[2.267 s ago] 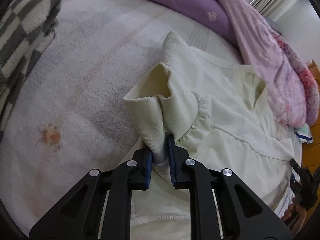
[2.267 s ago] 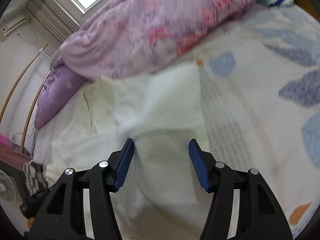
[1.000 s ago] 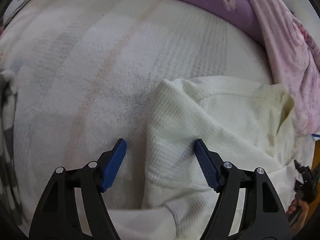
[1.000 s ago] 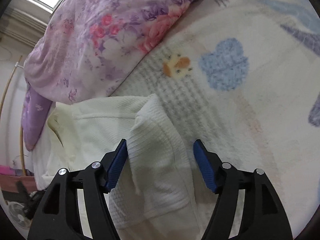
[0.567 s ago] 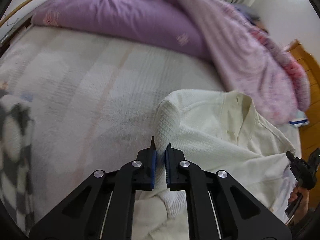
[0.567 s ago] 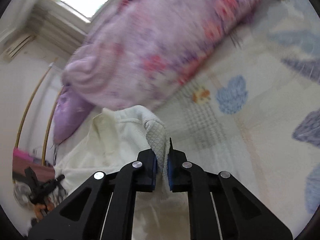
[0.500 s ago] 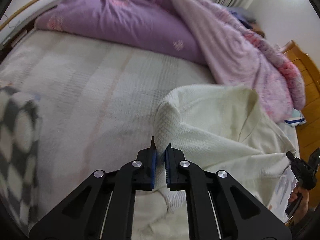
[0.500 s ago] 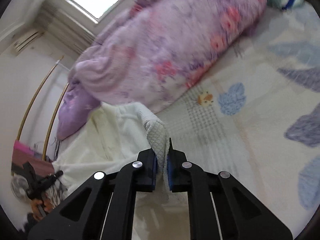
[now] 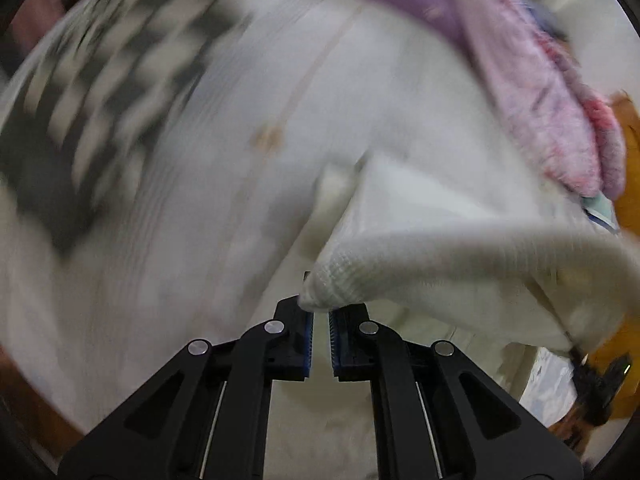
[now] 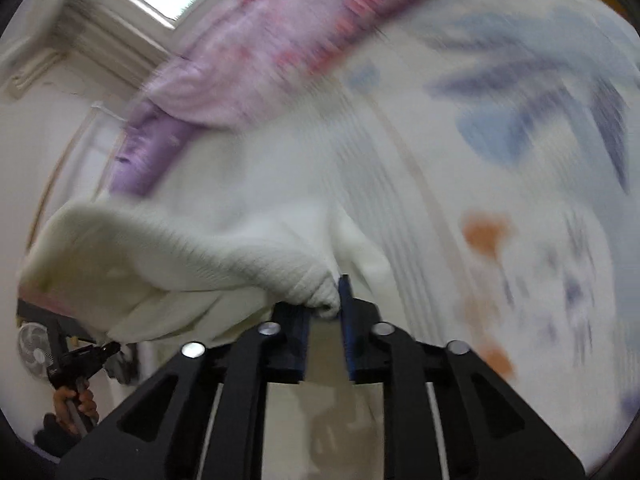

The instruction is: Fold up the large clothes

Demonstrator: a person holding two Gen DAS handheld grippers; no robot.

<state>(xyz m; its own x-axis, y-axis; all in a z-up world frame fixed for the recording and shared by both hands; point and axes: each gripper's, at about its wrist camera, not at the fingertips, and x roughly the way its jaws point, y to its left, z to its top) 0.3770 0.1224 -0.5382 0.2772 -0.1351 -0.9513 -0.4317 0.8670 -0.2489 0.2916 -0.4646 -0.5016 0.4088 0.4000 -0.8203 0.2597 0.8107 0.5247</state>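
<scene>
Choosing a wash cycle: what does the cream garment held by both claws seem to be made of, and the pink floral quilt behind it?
The cream garment looks like a thick waffle-textured knit, probably cotton, matte: a fine grid shows near the left claw and the right claw. The pink floral quilt seems soft, fuzzy fleece or plush, though motion blur leaves that uncertain.

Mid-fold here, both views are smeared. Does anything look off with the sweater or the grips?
Nothing stands out. The left gripper and right gripper each pinch an end of the cream sweater, which hangs between them above the bed. The blur hides finer detail.
</scene>
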